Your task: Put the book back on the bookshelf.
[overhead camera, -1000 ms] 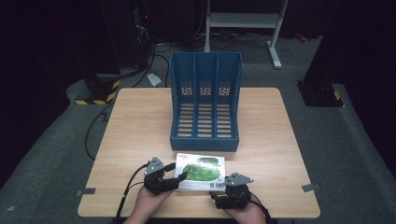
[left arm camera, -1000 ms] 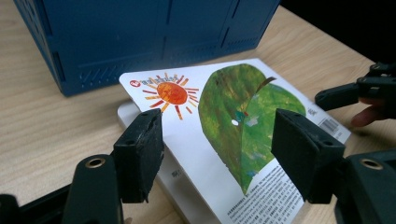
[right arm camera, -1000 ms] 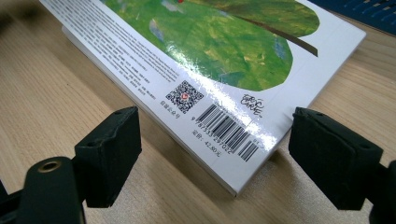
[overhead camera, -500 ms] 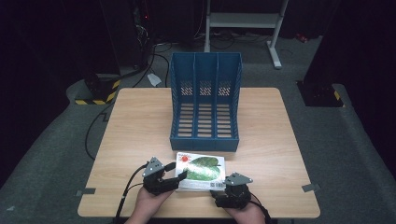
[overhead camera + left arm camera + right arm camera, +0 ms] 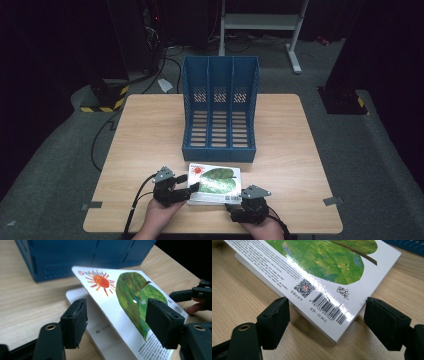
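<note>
A white picture book [image 5: 214, 184] with a red sun and a green leaf on its cover lies near the table's front edge, just in front of a blue three-slot file rack [image 5: 220, 110]. My left gripper [image 5: 186, 190] is at the book's near left corner. In the left gripper view the book's cover [image 5: 120, 290] tilts up off the pages, and my left gripper [image 5: 116, 315] stands open with one jaw under the cover and one over it. My right gripper [image 5: 329, 315] is open astride the barcode corner [image 5: 329, 310], touching nothing.
The wooden table [image 5: 150, 130] has bare room left and right of the rack. The rack's front wall [image 5: 82, 257] stands close behind the book. Cables trail off the near left edge. Dark floor and a metal stand lie beyond.
</note>
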{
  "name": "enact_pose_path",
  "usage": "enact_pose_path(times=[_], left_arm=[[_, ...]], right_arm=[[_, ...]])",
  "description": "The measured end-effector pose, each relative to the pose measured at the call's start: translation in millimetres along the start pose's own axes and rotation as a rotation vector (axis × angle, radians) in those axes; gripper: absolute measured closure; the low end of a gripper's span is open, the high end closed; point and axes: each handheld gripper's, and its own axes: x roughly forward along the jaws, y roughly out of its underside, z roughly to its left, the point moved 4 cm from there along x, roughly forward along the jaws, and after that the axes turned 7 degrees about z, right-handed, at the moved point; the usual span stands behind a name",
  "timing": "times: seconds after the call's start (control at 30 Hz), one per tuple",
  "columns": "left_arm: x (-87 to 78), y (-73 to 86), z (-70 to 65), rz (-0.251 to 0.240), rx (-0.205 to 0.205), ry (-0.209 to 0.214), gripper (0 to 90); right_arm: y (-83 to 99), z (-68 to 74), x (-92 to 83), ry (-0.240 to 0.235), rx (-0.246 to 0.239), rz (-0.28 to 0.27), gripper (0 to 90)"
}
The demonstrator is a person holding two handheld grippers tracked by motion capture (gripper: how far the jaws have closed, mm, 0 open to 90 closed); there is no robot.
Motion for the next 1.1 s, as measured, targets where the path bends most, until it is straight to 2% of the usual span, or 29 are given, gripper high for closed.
enact_pose_path(times=[0.13,0.23,0.43,0.53,0.57,0.6,0.67,0.7,0.77,0.83,0.93,1.07,1.1], left_arm=[[7.7,-0.5,-1.2,0.021,-0.007,0.022,37.1],[15.2,-2.2,-6.3,0.041,0.013,0.044,39.8],[14.6,-5.2,-7.2,0.023,0.024,0.048,43.6],[14.3,-4.8,-5.8,0.032,0.025,0.051,45.1],[14.3,-3.9,-4.9,0.042,0.04,0.051,45.5],[14.3,-3.9,-4.9,0.042,0.04,0.051,45.5],[13.8,-3.3,-4.8,0.044,0.044,0.059,45.5],[13.4,-3.1,-4.9,0.042,0.055,0.059,45.4],[13.4,-3.0,-4.6,0.041,0.064,0.06,45.3],[13.2,-2.4,-3.9,0.041,0.084,0.056,45.7],[13.4,-2.1,-2.9,0.042,0.081,0.06,47.1],[13.1,-1.5,-3.6,0.041,0.092,0.055,48.4],[12.0,-1.4,-4.4,0.041,0.107,0.053,49.0]], right_arm=[[0.2,0.4,0.1,0.003,-0.001,0.0,20.7],[-0.1,0.2,0.8,0.006,-0.005,-0.001,20.6],[-0.3,-0.1,0.2,-0.004,0.008,-0.004,21.1],[0.3,0.0,-1.0,-0.008,0.005,-0.004,22.1],[1.2,0.9,-3.5,-0.021,0.006,-0.015,23.1],[1.2,0.9,-3.5,-0.021,0.006,-0.015,23.1],[0.9,1.7,-9.8,-0.036,-0.001,-0.051,25.3],[-0.1,1.9,-16.0,-0.028,-0.008,-0.078,26.4],[-1.4,-0.2,-18.9,-0.024,-0.001,-0.09,26.9],[-1.8,-3.3,-19.2,-0.016,0.004,-0.092,28.3],[-1.8,-6.9,-18.7,-0.012,0.009,-0.095,31.8],[-3.4,-13.1,-18.4,-0.015,0.033,-0.097,34.8],[-4.6,-15.9,-18.9,-0.017,0.05,-0.103,34.3]])
